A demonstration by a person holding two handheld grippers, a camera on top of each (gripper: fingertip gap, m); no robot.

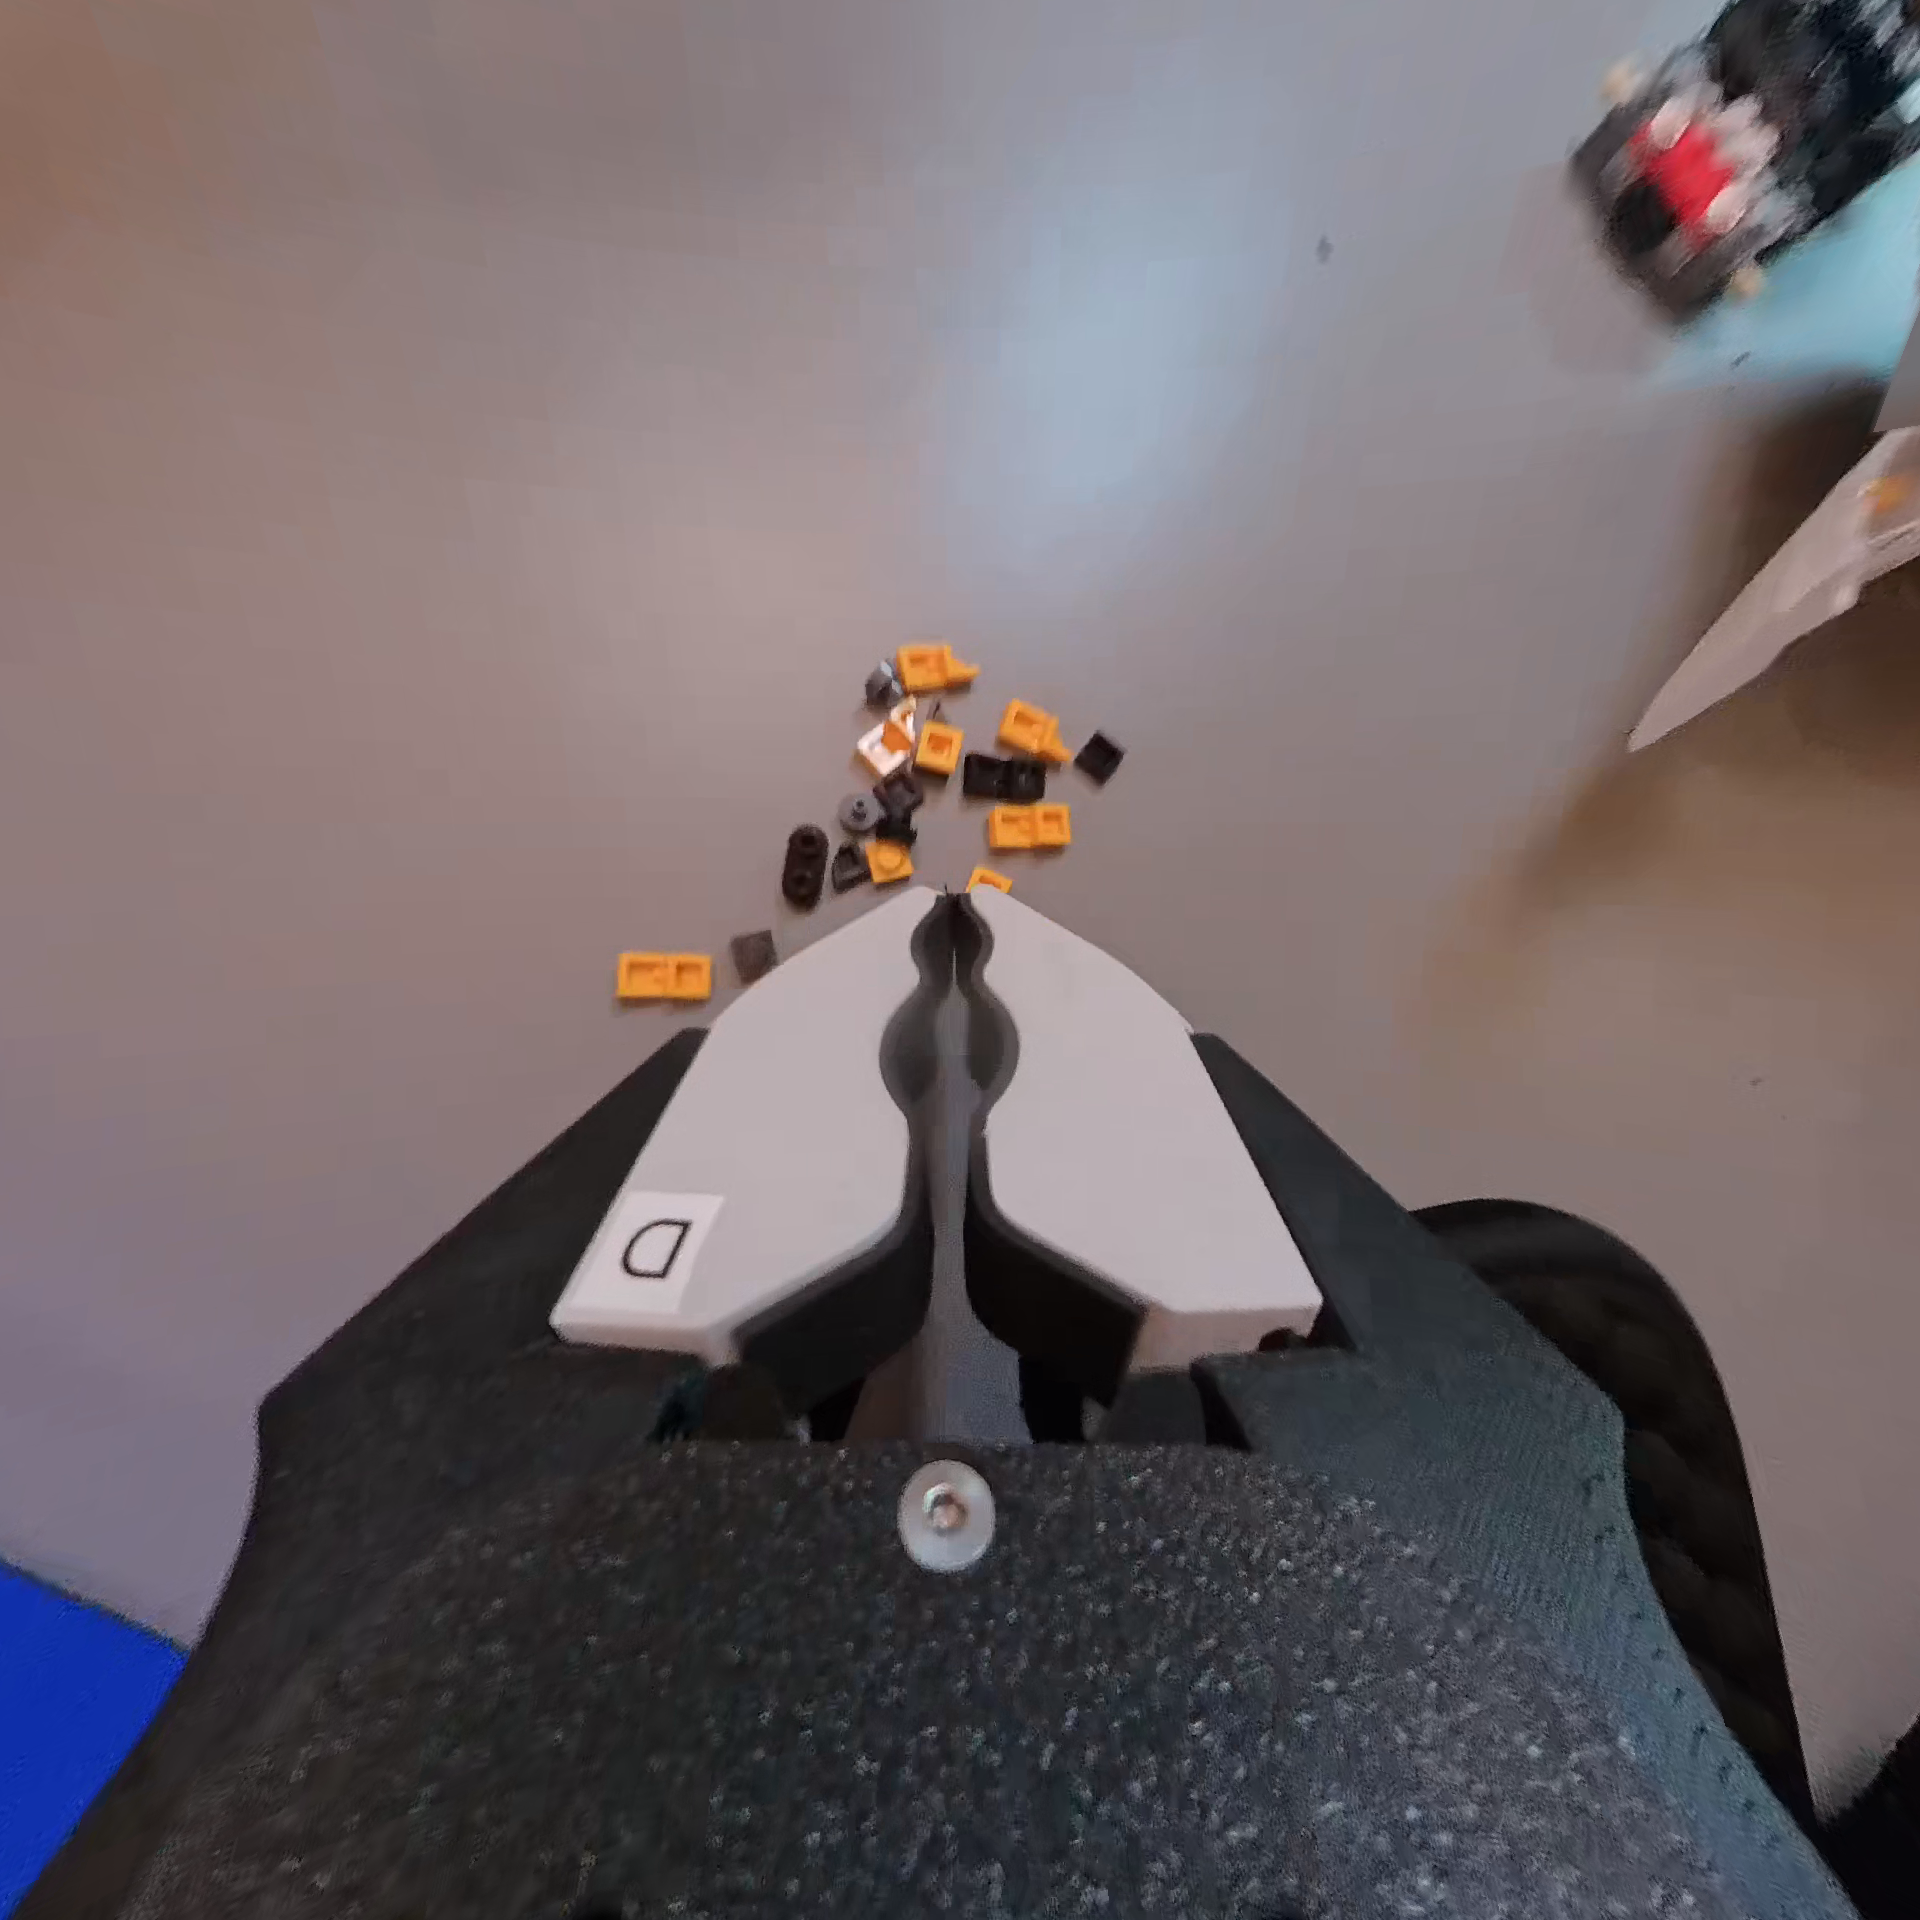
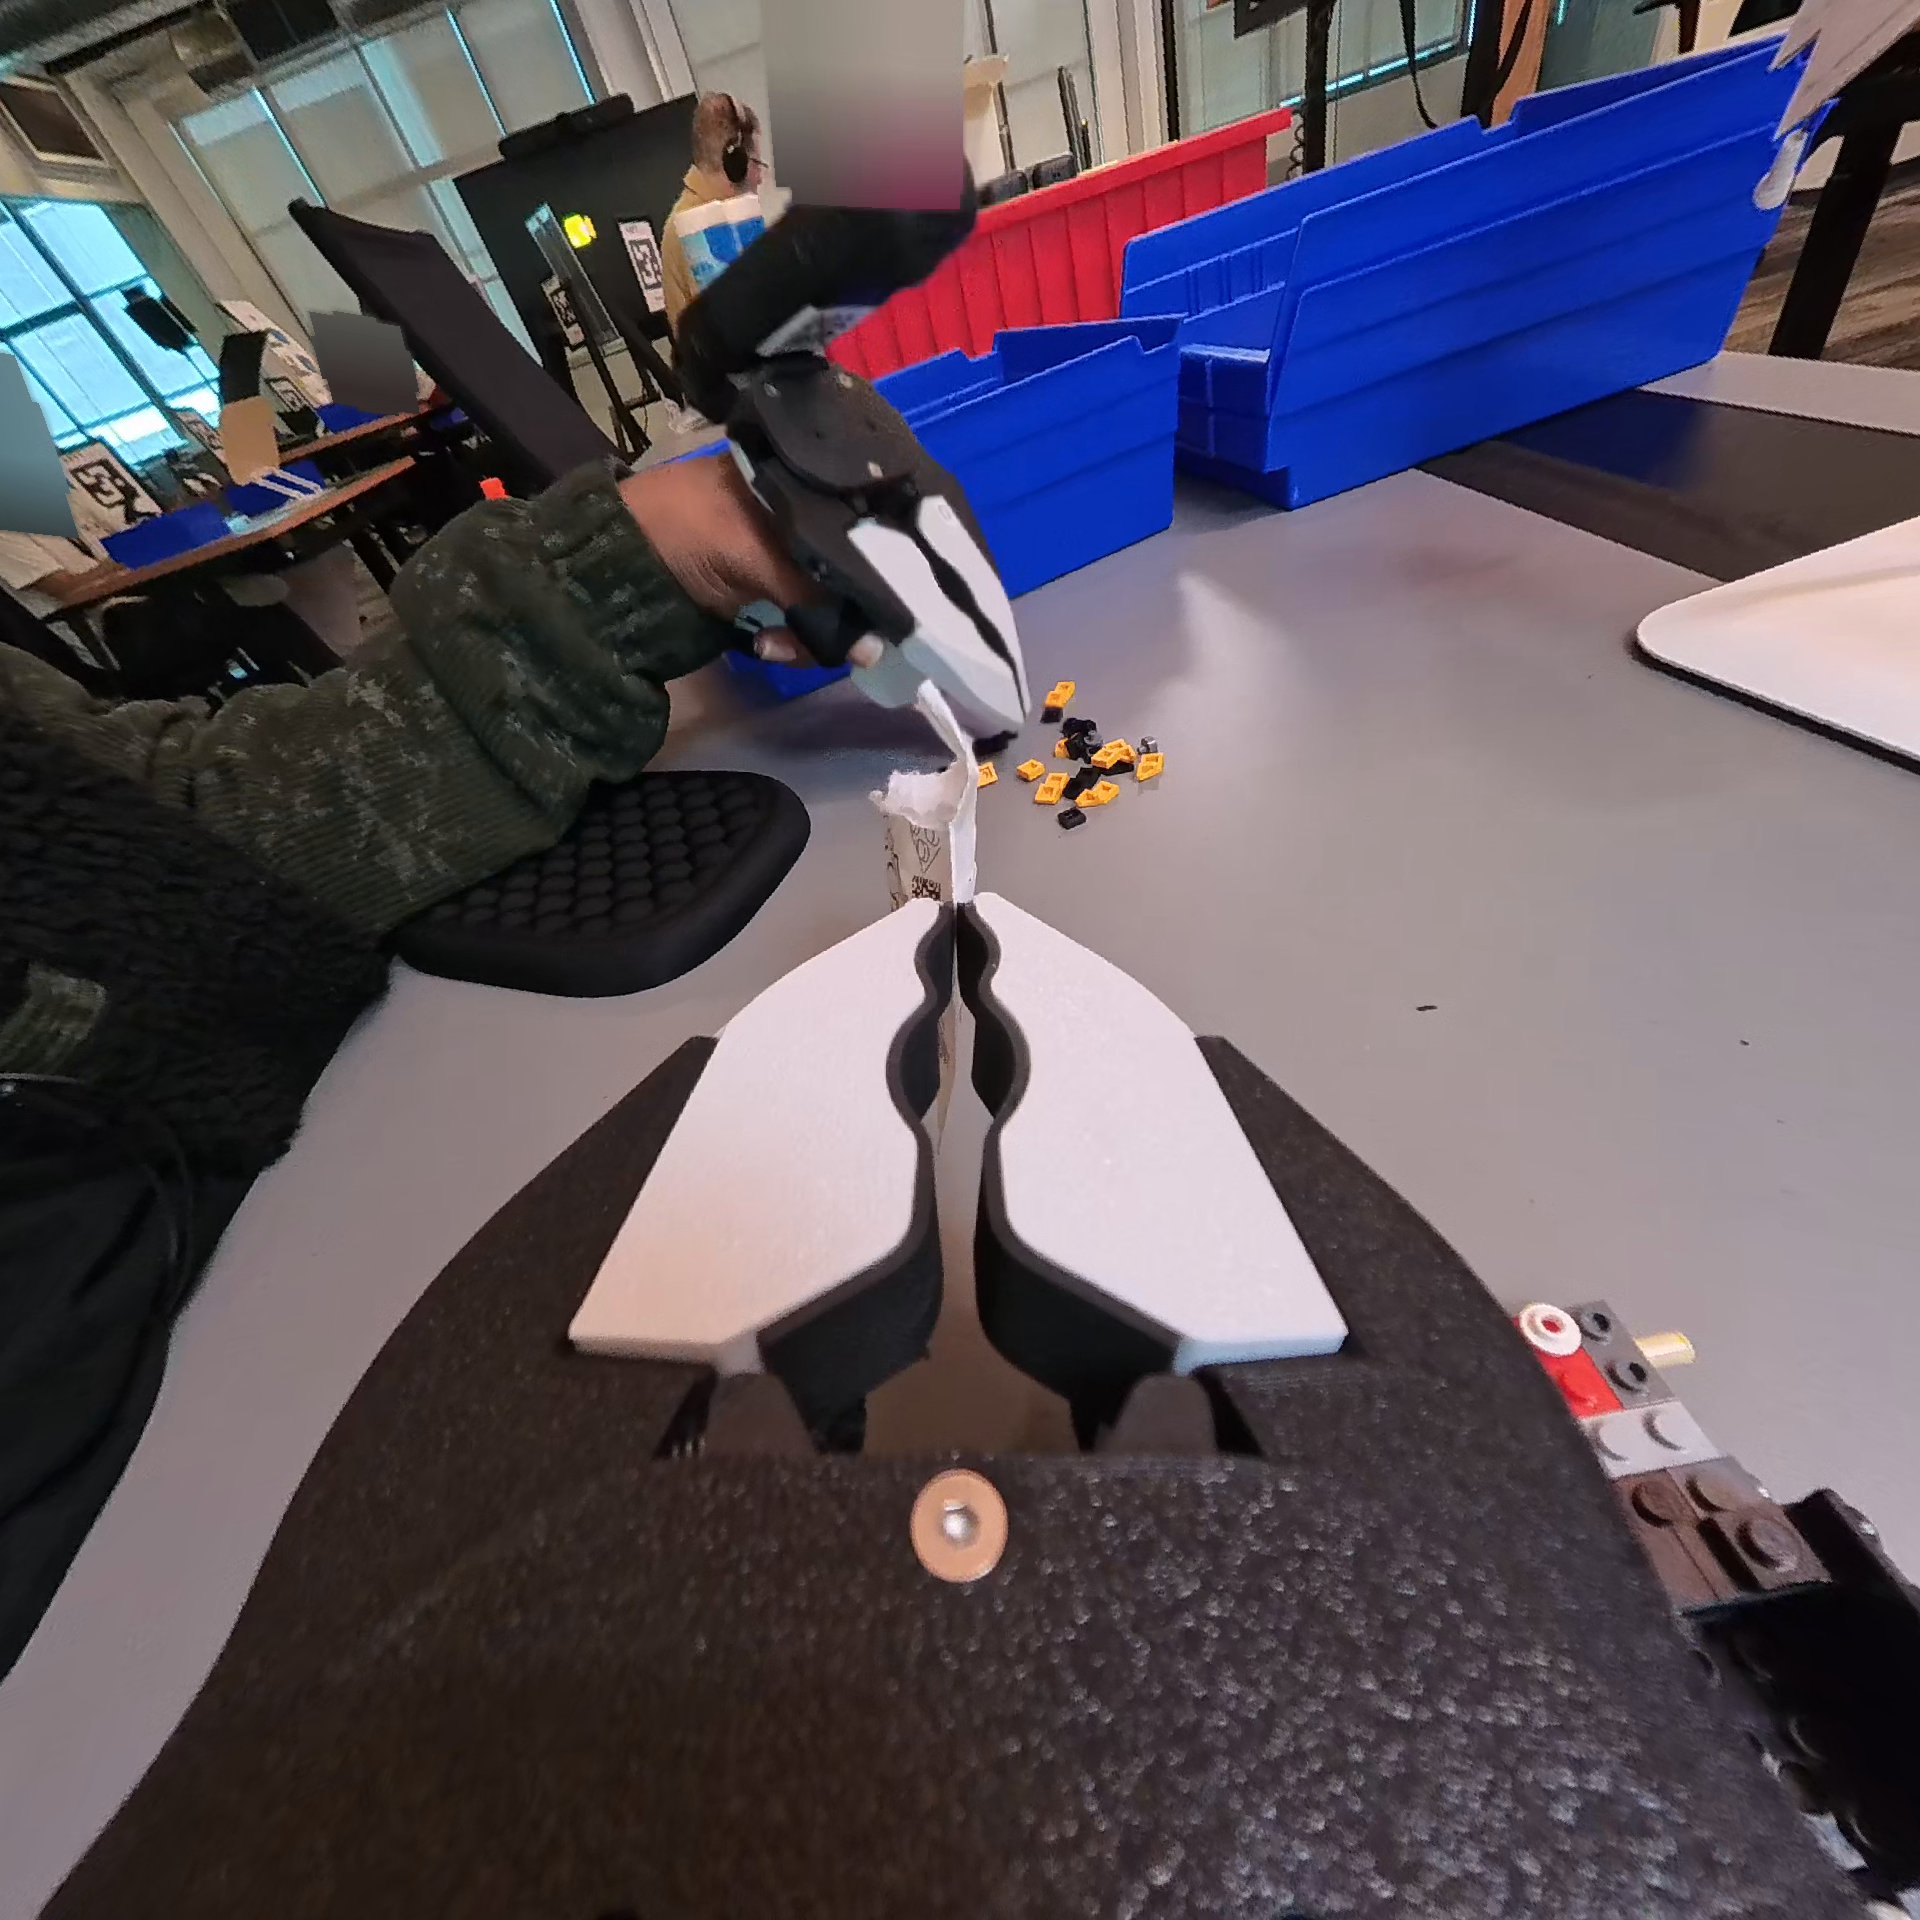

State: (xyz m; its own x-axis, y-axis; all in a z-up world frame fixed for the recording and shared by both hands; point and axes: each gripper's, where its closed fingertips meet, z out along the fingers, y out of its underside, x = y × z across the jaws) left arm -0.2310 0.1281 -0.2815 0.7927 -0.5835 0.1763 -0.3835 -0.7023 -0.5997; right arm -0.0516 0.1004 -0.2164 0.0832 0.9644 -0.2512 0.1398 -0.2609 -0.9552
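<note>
My right gripper [image 2: 956,906] is shut on a small white paper packet [image 2: 920,852] with a torn top and holds it upright above the grey table [image 2: 1351,935]. A torn white strip [image 2: 961,769] rises from it towards the left gripper [image 2: 1018,717], which a hand holds just above a pile of small orange and black bricks [image 2: 1091,764]. I cannot tell whether the strip touches that gripper. In the left wrist view my left gripper [image 1: 951,896] is shut, with no paper showing between its pads, right over the near edge of the brick pile [image 1: 935,790].
A black and red brick model [image 2: 1621,1392] sits by my right gripper and shows blurred in the left wrist view [image 1: 1704,197]. Blue bins [image 2: 1455,281] and a red bin [image 2: 1091,229] stand behind. A white board [image 2: 1808,634] lies at the right, a black honeycomb pad [image 2: 623,883] at the left. Left tips to right tips: about 20 cm.
</note>
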